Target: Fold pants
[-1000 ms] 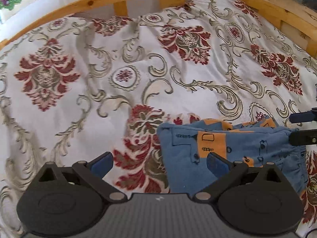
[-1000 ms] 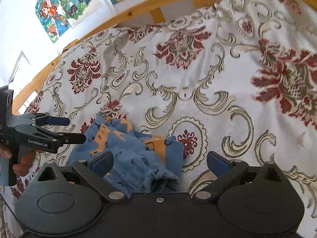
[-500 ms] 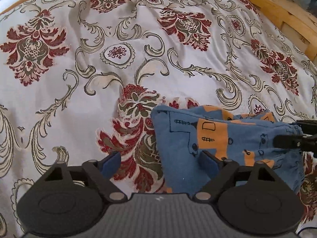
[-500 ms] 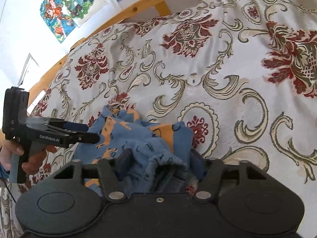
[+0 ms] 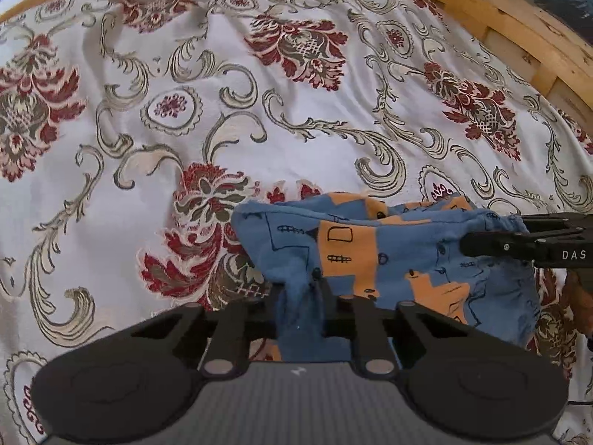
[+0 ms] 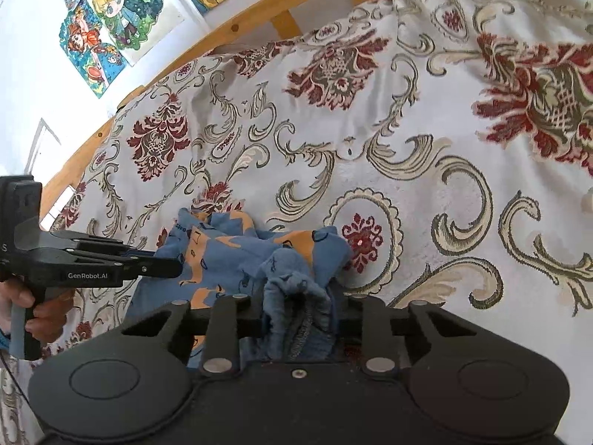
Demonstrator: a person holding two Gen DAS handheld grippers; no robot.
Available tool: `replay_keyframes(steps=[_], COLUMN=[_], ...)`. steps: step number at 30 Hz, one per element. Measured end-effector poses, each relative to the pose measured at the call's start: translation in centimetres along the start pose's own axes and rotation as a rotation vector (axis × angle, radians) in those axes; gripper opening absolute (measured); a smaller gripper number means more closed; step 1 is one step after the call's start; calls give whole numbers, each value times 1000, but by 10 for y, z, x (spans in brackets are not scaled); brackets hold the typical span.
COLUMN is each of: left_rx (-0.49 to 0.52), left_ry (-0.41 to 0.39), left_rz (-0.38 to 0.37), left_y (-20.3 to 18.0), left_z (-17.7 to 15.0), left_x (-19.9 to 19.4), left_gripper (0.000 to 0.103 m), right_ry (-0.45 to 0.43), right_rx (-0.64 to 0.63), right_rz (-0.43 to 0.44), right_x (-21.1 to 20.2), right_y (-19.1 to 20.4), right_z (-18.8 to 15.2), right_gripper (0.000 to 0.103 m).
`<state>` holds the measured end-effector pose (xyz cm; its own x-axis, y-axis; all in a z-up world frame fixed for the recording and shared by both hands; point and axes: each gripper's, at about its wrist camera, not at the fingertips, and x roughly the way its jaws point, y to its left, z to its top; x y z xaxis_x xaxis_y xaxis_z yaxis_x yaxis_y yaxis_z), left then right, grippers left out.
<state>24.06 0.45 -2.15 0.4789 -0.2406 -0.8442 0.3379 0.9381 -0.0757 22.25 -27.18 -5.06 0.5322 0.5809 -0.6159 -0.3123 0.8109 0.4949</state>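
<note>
Bed (image 5: 296,85) under one floral cover fills both views, wooden frame (image 6: 259,11) behind. One pair of blue-and-orange pants (image 5: 389,256) lies bunched on it, near the cameras. Two tools at work: left hand-held gripper (image 5: 300,307) has just been closing and now pinches a fabric edge; right hand-held gripper (image 6: 296,315) likewise, clamped on a gathered bunch. Grasping step, I'd say; next calls for lifting and spreading the cloth flat.

hidden: left gripper (image 5: 300,311) fingertips buried in pants (image 5: 389,256) cloth | cut off: right gripper (image 5: 526,239) at right edge | cut off: posters (image 6: 122,18) at top edge
</note>
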Motion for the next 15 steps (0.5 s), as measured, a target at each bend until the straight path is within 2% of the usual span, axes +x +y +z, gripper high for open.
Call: replay_keyframes(steps=[3,8,15], left_rx=[30,18,27], left_ry=[-13,-28,-59], left_rz=[20,24,32], left_y=[-6,-9,-15], left_z=[-1,1,0], left_x=[-3,-9,-20], left_gripper=[12,10,9], right_ry=[-28,-67,-95], right_rx=[-39,-68,-59], right_rz=[-28,-42,-61], right_x=[-5,-15,-23], right_y=[10,21,27], right_z=[-1,-4,-9], right_gripper=[25,22,21])
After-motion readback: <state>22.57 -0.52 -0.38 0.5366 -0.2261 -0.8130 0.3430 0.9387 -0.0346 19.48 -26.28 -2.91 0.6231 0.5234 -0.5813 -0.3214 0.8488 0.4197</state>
